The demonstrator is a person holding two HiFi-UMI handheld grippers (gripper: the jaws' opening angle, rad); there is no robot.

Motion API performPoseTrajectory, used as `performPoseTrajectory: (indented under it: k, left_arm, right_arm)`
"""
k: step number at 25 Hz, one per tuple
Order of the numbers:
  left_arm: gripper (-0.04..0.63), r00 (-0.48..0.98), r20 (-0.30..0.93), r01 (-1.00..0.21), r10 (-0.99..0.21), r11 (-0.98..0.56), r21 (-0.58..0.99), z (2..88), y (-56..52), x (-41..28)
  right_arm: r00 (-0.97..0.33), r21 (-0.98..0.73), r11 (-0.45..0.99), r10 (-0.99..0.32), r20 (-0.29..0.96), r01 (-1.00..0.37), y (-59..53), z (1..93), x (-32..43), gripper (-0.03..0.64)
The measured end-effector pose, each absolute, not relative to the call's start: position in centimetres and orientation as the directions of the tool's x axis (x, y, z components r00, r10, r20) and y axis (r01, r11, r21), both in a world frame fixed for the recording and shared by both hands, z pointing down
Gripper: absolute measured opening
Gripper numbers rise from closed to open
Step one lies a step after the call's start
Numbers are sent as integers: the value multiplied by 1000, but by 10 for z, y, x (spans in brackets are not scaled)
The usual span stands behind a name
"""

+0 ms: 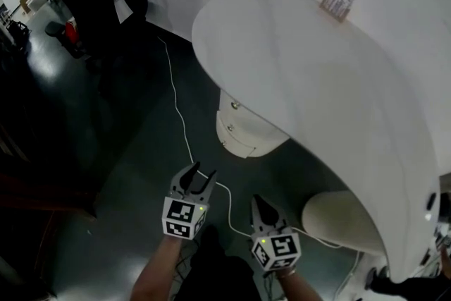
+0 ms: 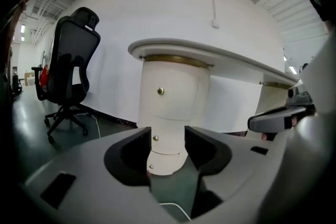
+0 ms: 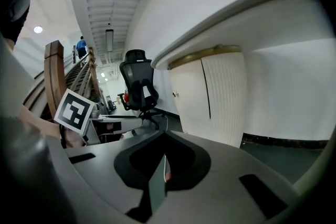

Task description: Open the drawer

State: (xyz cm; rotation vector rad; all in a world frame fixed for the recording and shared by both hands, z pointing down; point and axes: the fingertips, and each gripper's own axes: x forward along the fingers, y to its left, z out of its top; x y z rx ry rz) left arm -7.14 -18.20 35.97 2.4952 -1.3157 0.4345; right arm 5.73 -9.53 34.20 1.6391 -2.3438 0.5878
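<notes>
A round white drawer pedestal (image 1: 243, 129) stands under the curved white desk top (image 1: 338, 81). Its stacked drawers each carry a small brass knob (image 2: 160, 91); a lower knob (image 2: 155, 138) shows between my left jaws. My left gripper (image 1: 200, 171) hangs over the dark floor a short way in front of the pedestal and apart from it. It is open with nothing between its fingers, and it looks straight at the drawers (image 2: 167, 150). My right gripper (image 1: 258, 201) is beside it, shut and empty (image 3: 164, 168).
A white cable (image 1: 180, 109) runs along the floor past the pedestal and under the grippers. A second pale pedestal (image 1: 338, 218) stands at the right. A black office chair (image 2: 68, 76) is off to the left, with a wooden stair rail (image 3: 55, 78) behind.
</notes>
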Motion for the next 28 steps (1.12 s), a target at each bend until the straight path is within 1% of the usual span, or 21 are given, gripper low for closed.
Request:
performPoseTrajectory:
  k: [8, 15, 21, 28]
  left_arm:
    - [199, 546, 402, -826, -735, -553, 110, 487, -222, -60]
    - [202, 553, 429, -813, -714, -575, 90, 593, -259, -53]
    - [202, 557, 425, -806, -713, -588, 69, 656, -287, -40]
    - [202, 547, 454, -808, -704, -585, 68, 712, -314, -31]
  right_arm:
    - [-345, -173, 300, -858, 381, -938, -127, 446, 68, 3]
    - [-328, -144, 295, -880, 344, -944, -164, 526, 73, 3]
    - [-305, -147, 271, -896, 324, -951, -185, 585, 87, 3]
    - [-283, -161, 240, -894, 346, -957, -202, 644, 96, 3]
